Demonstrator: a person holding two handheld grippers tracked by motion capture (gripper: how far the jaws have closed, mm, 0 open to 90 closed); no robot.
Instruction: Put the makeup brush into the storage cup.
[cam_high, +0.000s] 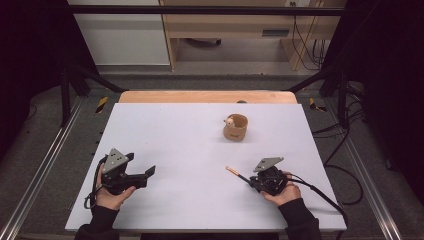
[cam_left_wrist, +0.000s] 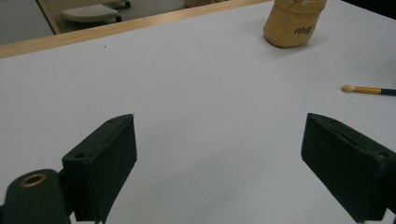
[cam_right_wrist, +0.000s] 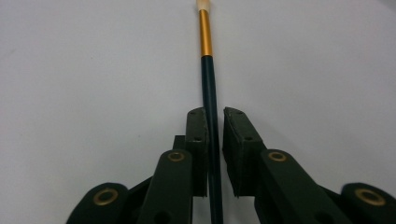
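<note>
So we've got the right gripper (cam_high: 248, 180) near the front right of the white desk (cam_high: 175, 140), jaws pinching the dark handle of a small brush (cam_right_wrist: 208, 88), its gold ferrule and pale tip pointing away. Our left gripper (cam_high: 148, 172) sits front left with jaws spread wide, nothing in them. A tan cup (cam_high: 235, 127) stands farther back.

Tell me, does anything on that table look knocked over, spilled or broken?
Nothing stands out. The tan cup stands upright on the white table, nothing spilled around it. The right gripper holds a thin brush that looks intact; the left gripper is open and empty.
</note>
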